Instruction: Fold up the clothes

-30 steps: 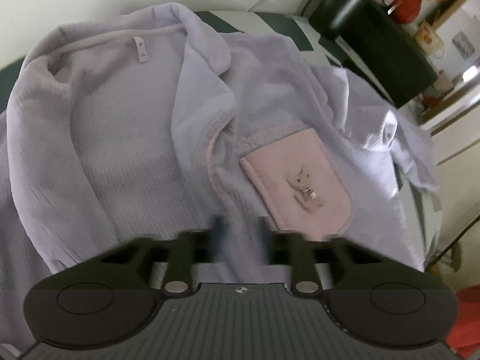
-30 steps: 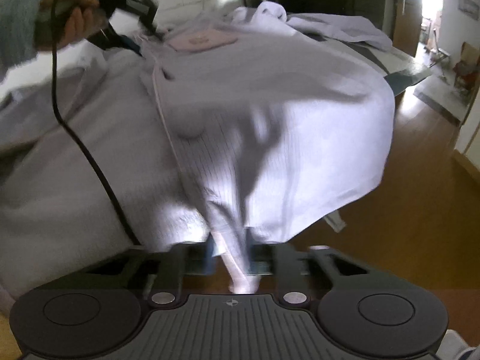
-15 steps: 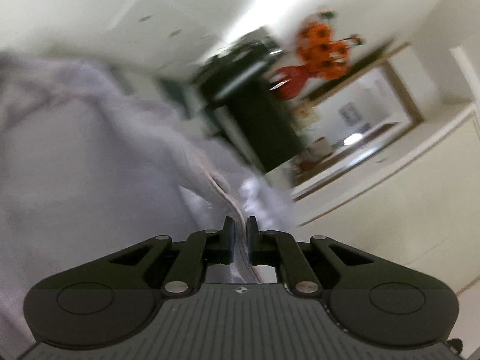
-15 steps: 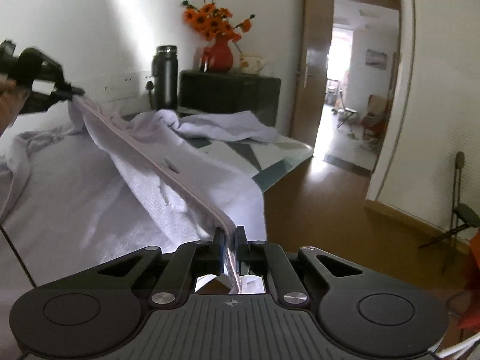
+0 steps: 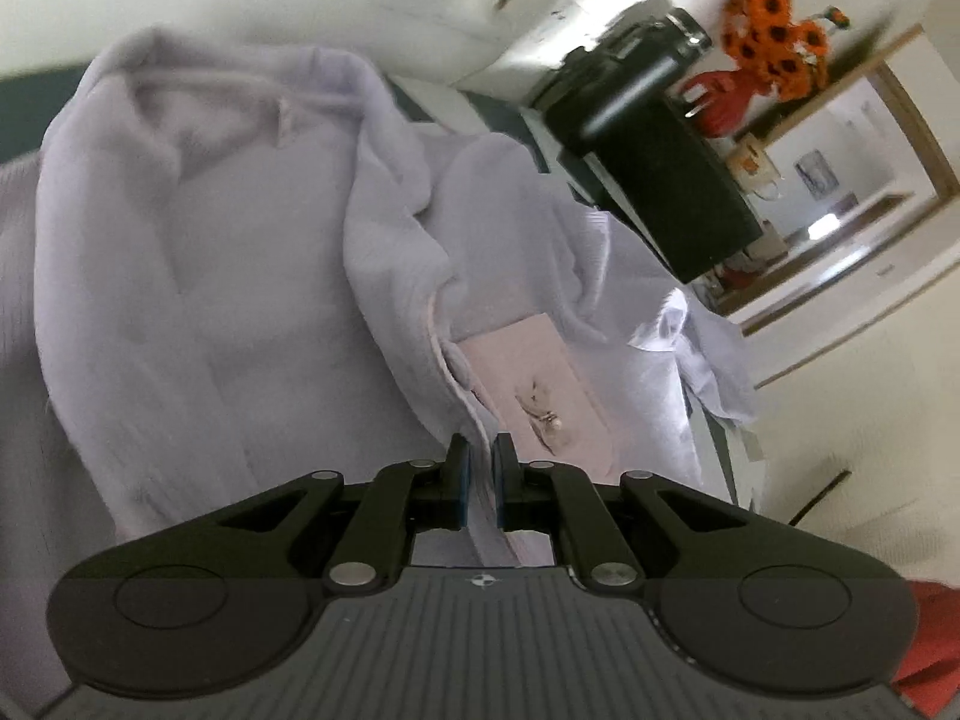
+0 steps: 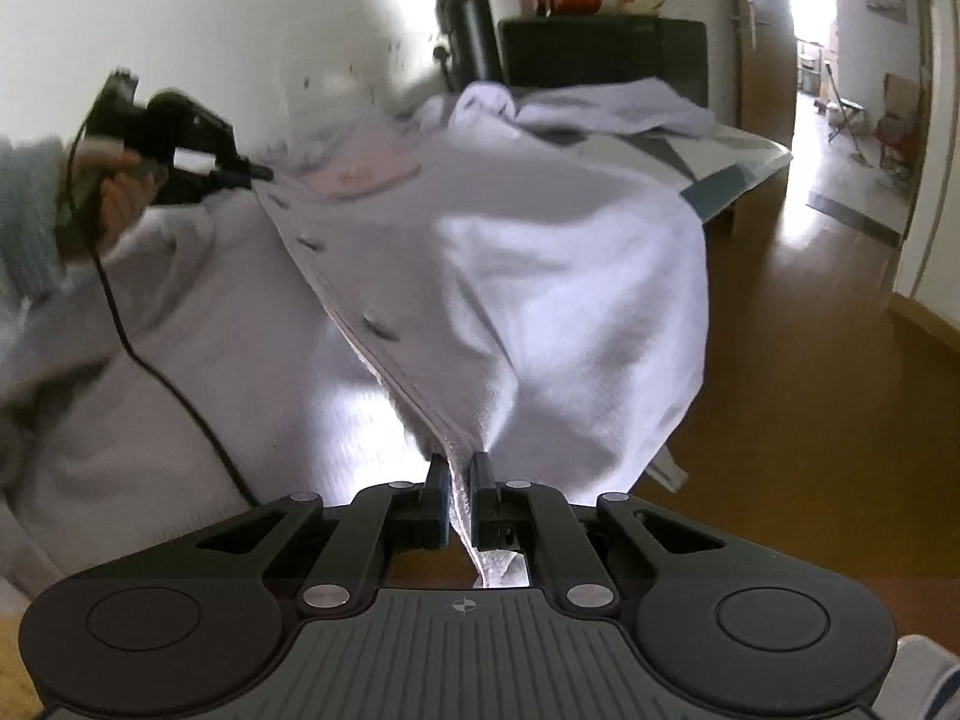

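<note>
Right wrist view: shirt (image 6: 540, 276) spread over the bed (image 6: 738, 162), one front panel held up along its buttonhole edge (image 6: 372, 324). Right gripper (image 6: 459, 480) nearly closed, pinching that edge near the hem; left gripper (image 6: 252, 171) clamped on the same edge further up, beside the pink pocket (image 6: 366, 171). Edge drawn fairly taut between the two.

Risks, as judged: thin bite on the trim at both ends, so a sharp tug or uneven pull could slip the cloth out of one gripper and drop the panel in a heap. Could also drag the whole shirt off the bed side, where a good part already hangs toward the floor (image 6: 810, 360). Cable (image 6: 150, 360) lying across the fabric might snag or get folded in.

Left wrist view: left gripper (image 5: 480, 468) tilted, looking along the placket toward the collar (image 5: 198, 96), jaws almost shut on the fabric. Hand (image 6: 114, 192) raised at the far left, right gripper low at the near hem.
</note>
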Motion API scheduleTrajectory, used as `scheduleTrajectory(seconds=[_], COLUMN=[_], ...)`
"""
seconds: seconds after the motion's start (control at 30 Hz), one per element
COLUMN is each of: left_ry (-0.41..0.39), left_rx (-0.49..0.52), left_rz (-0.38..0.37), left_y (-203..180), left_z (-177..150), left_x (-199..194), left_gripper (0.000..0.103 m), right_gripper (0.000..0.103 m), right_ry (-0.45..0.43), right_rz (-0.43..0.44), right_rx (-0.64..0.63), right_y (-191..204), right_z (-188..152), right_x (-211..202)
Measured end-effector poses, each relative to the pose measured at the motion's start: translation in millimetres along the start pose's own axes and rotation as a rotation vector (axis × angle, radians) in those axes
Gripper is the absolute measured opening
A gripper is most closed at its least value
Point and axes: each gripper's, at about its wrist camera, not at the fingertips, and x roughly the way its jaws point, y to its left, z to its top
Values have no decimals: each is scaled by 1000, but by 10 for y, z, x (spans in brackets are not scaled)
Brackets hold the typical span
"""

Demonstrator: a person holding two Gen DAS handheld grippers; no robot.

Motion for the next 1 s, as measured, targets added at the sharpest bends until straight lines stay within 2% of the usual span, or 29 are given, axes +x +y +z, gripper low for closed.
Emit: scheduleTrajectory(seconds=[0.1, 0.23, 0.33, 0.43, 0.47, 0.5, 0.57, 0.63, 0.8, 0.93, 1.0], left_ry=[40, 21, 24, 25, 26, 26, 20, 7, -13, -23, -37], left_rx=[31, 38, 54, 64, 68, 71, 82, 110, 133, 78, 69], left_rz=[97, 133, 158, 193, 205, 217, 241, 257, 272, 278, 278], left_y=[-2, -26, -66, -92, -100, -109, -139, -197, -344, -480, -589], left_z=[-31, -108, -104, -111, -114, -117, -137, -190, -299, -354, -395], left_x=[131, 152, 160, 98, 77, 57, 1, -75, -235, -354, -406], left_gripper=[8, 8, 11, 24, 33, 38, 55, 56, 56, 57, 62], right_gripper=[6, 6, 6, 11, 26, 34, 37, 43, 44, 47, 53], right_ry=[81, 115, 133, 152, 158, 164, 168, 179, 189, 135, 89], right_rz=[46, 53, 26, -2, -12, -21, -18, -19, -85, -157, -191], right_rx=[-29, -42, -60, -79, -86, -93, -84, -56, 19, 73, 94], right_y=[10, 30, 49, 70, 77, 83, 50, -29, -272, -492, -606], right_z=[-41, -72, -96, -125, -134, -144, -184, -219, -251, -58, 93], right_x=[92, 192, 253, 313, 333, 352, 338, 323, 233, 37, -108])
